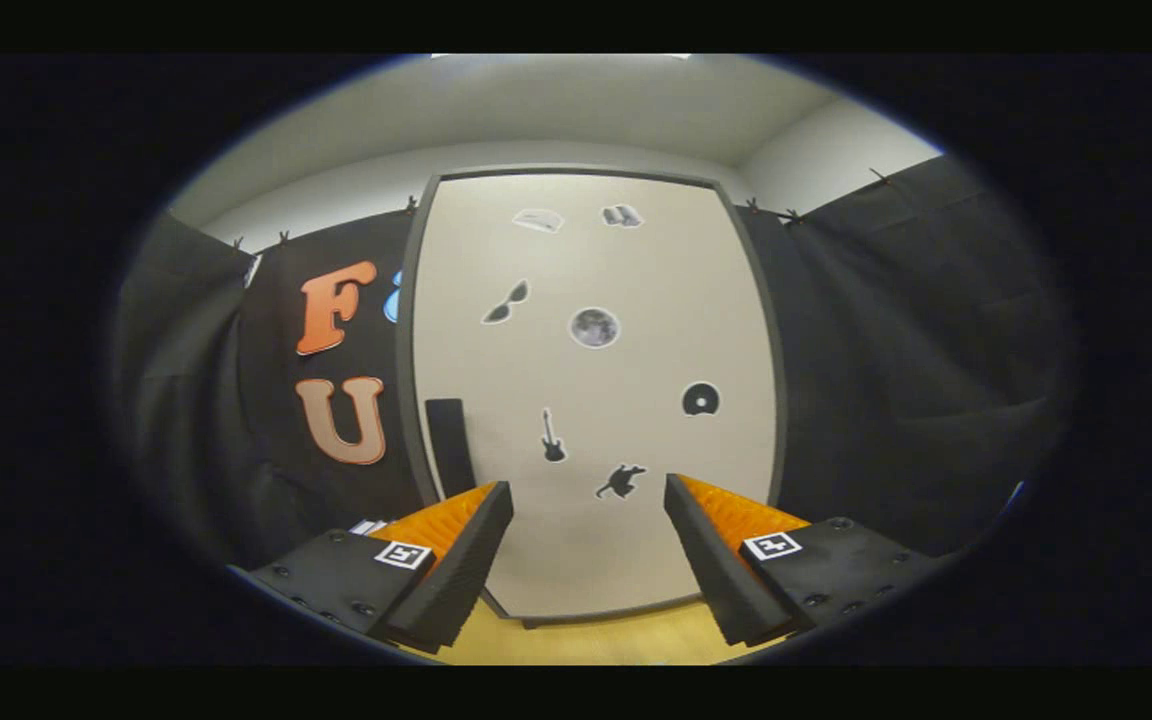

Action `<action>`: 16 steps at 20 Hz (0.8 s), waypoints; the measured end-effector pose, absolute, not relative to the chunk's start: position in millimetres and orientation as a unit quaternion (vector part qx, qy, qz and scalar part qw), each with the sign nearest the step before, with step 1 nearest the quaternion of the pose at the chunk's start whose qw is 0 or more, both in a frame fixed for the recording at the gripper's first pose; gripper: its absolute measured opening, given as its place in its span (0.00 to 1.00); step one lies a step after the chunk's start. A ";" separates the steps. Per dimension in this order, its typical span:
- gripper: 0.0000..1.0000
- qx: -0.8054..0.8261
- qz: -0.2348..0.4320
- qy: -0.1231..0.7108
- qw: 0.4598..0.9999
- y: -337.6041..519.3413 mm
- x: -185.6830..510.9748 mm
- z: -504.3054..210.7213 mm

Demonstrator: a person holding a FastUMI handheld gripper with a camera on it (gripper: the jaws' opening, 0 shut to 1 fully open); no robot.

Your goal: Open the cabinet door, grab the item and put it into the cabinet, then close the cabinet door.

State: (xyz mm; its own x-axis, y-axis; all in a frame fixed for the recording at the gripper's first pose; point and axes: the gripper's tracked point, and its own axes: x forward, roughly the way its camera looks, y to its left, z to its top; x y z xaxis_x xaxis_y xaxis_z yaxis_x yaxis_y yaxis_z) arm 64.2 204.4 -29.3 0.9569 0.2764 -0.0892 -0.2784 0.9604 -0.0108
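Cabinet door (596,390), pale with a dark frame, stands shut straight ahead of the gripper (588,545), beyond its fingers and upright on a yellow tabletop (586,640). A dark vertical handle (450,445) sits low along the door's left edge, just beyond the left finger. The tongs are spread wide with nothing between them; only the door face shows through the gap. The item to be stored cannot be made out from here.

The step in hand looks like opening the door. Done well, that likely means shifting the gripper left until the handle lies between the fingers, closing squarely on it, then pulling along the door's arc, since the hinges are probably on the right side.

Small dark stickers dot the door: a guitar (553,437), a cat (620,481), a disc (700,399), a moon (594,327), sunglasses (506,302), and two more near the top too small to identify. None carries readable writing. Square black-and-white markers (772,545) sit on the finger mounts. Black cloth (896,360) hangs on both sides.
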 end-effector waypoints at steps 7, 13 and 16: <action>0.98 -0.018 0.188 0.073 0.979 288.3 101.4 -44.0; 0.85 -0.019 0.165 0.117 0.979 297.8 125.5 -70.8; 0.57 -0.024 0.157 0.125 0.979 298.5 131.9 -77.2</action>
State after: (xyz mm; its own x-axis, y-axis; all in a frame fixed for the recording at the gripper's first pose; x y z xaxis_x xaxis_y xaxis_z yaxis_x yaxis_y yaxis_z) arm 131.9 298.5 -77.2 0.9192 0.3019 -0.2529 -0.3139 0.9494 -0.0074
